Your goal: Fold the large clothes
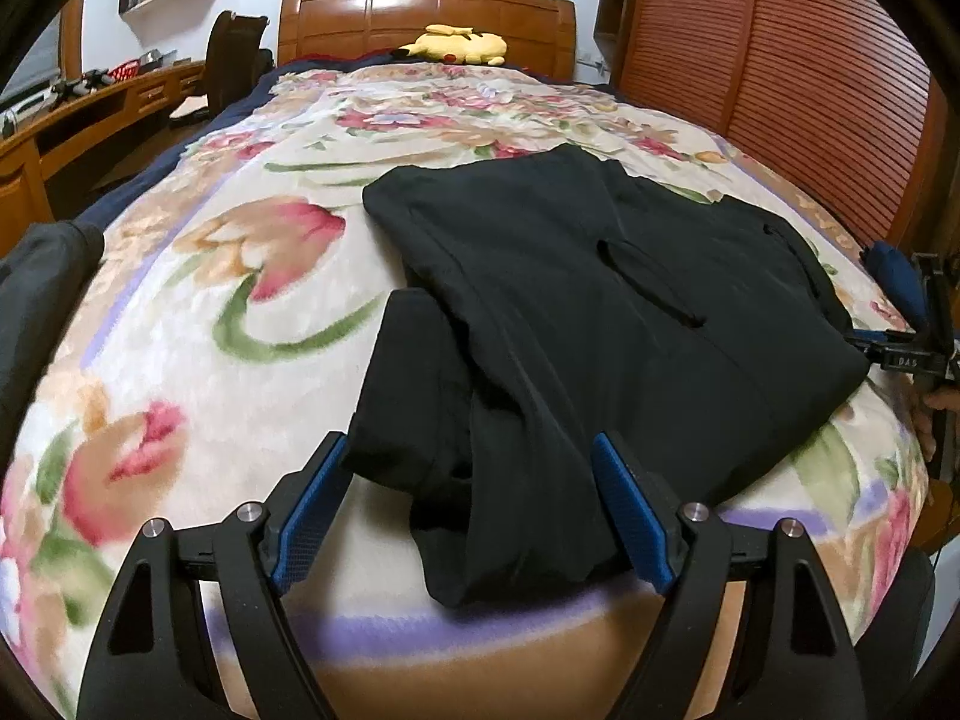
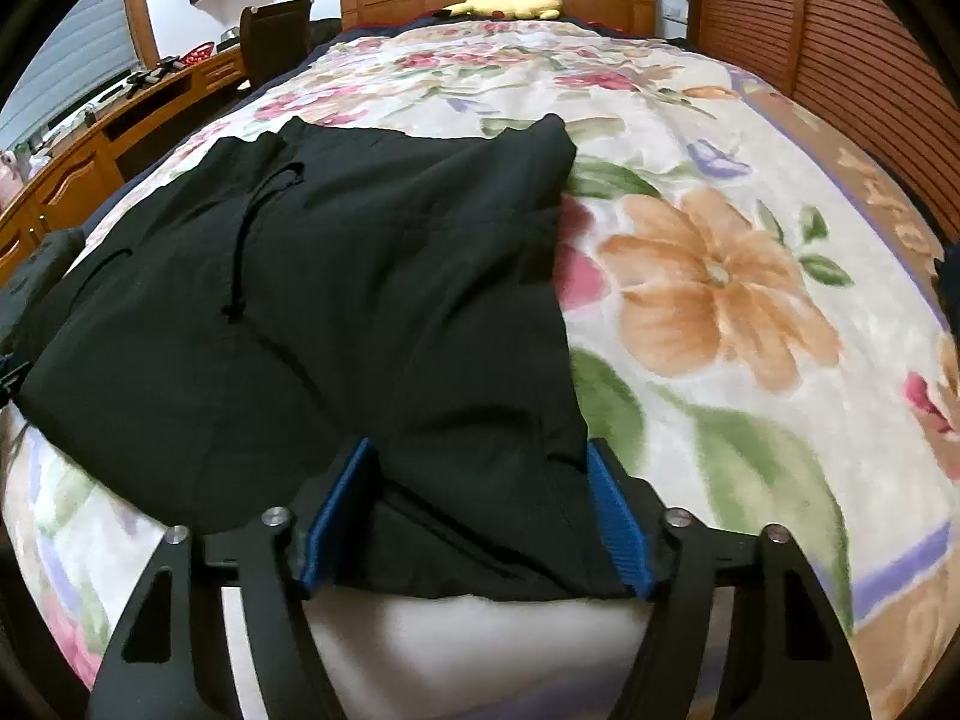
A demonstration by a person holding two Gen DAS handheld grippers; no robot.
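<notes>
A black garment (image 1: 600, 276) with a drawstring (image 1: 648, 282) lies partly folded on a floral blanket (image 1: 240, 312). Its narrow near end reaches toward me and lies between the fingers of my left gripper (image 1: 468, 444). That gripper is open, and its blue pads (image 1: 312, 516) stand clear of the cloth on the left side. In the right wrist view the same garment (image 2: 330, 276) fills the gap of my right gripper (image 2: 479, 447). Those jaws stand wide over the garment's near right corner, with cloth between them and no pinch visible. The right gripper's body (image 1: 924, 324) shows at the far right of the left wrist view.
The bed ends in a wooden headboard (image 1: 426, 18) with a yellow plush toy (image 1: 456, 45) in front of it. A slatted wooden wardrobe (image 1: 780, 60) stands along the right. A desk (image 1: 90, 114) and chair (image 1: 234, 54) stand at the left. Another dark cloth (image 1: 42, 300) lies at the left edge.
</notes>
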